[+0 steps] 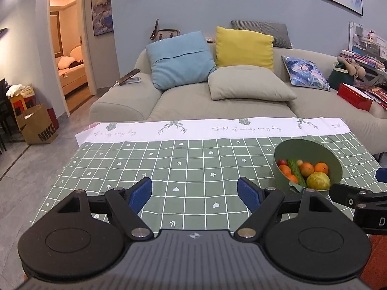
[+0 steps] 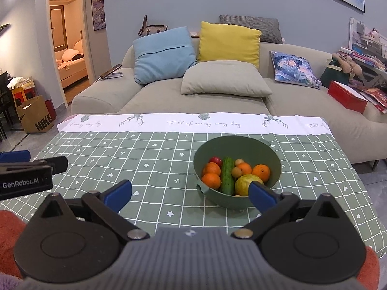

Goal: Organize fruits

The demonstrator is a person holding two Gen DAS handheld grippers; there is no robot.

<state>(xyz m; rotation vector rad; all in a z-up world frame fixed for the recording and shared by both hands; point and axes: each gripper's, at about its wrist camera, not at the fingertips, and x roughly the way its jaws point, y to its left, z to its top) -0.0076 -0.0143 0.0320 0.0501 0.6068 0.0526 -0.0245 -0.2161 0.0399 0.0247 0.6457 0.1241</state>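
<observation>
A green bowl [image 2: 241, 145] stands on the checked green tablecloth [image 2: 150, 169], right of centre. It holds several oranges [image 2: 260, 171], a cucumber [image 2: 227, 175], a yellow-green round fruit [image 2: 245, 184], a small red fruit [image 2: 215, 160] and small tan fruits. The bowl also shows in the left wrist view [image 1: 302, 147]. My right gripper [image 2: 189, 194] is open and empty, just in front of the bowl; its right finger overlaps the bowl's near rim. My left gripper [image 1: 194, 191] is open and empty above the cloth, left of the bowl.
A beige sofa [image 2: 150, 96] with blue, yellow, grey and patterned cushions stands behind the table. A red box [image 2: 347, 96] and clutter lie at its right end. A brown paper bag [image 2: 33, 114] sits on the floor at left near a doorway.
</observation>
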